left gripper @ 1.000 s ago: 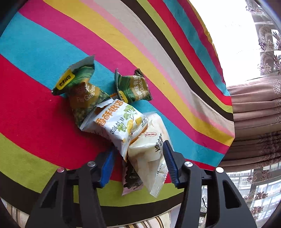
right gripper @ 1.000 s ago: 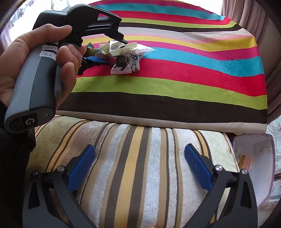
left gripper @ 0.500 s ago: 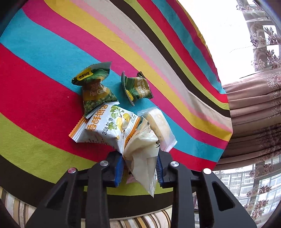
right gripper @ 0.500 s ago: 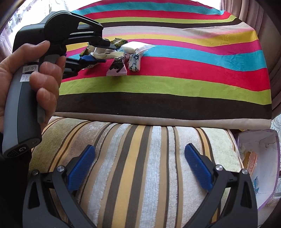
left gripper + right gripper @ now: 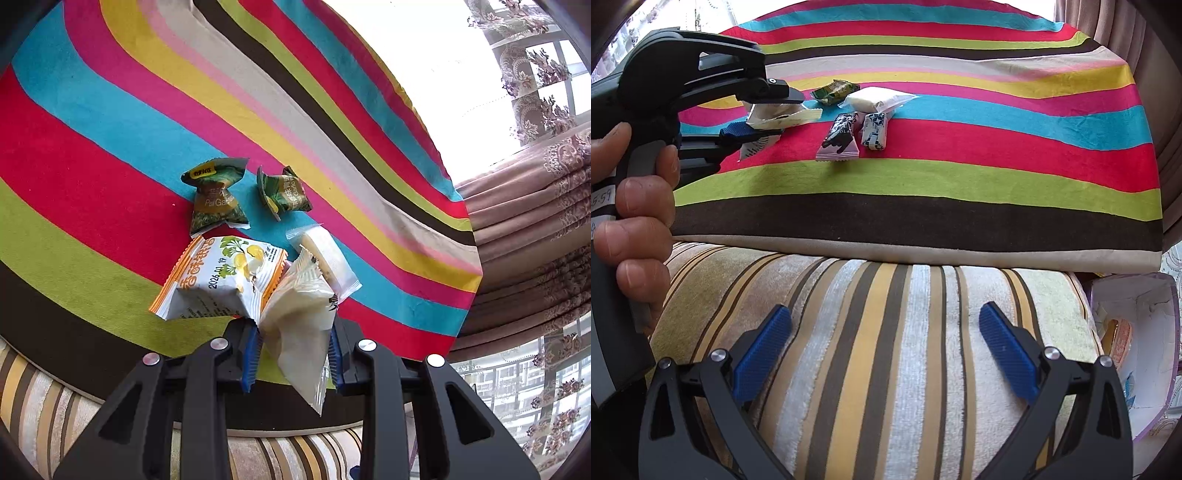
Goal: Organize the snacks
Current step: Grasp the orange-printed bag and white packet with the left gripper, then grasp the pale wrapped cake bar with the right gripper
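My left gripper is shut on a cream snack packet, held just above the striped cloth. An orange-and-white packet hangs at its left pad, seemingly caught too. Beyond lie two green packets and a clear-wrapped white cake. The right wrist view shows a hand holding the left gripper, with a dark chocolate packet and a blue-white candy lying beside it. My right gripper is open and holds nothing, over a striped towel.
A white box with a purple rim sits low at the right, beside the towel-covered seat. Brown curtains and a bright window stand past the cloth's far edge.
The left gripper closed on the cream packet, then drew back and up with it. The orange-and-white packet came along, off the green ones. The right gripper stayed put.
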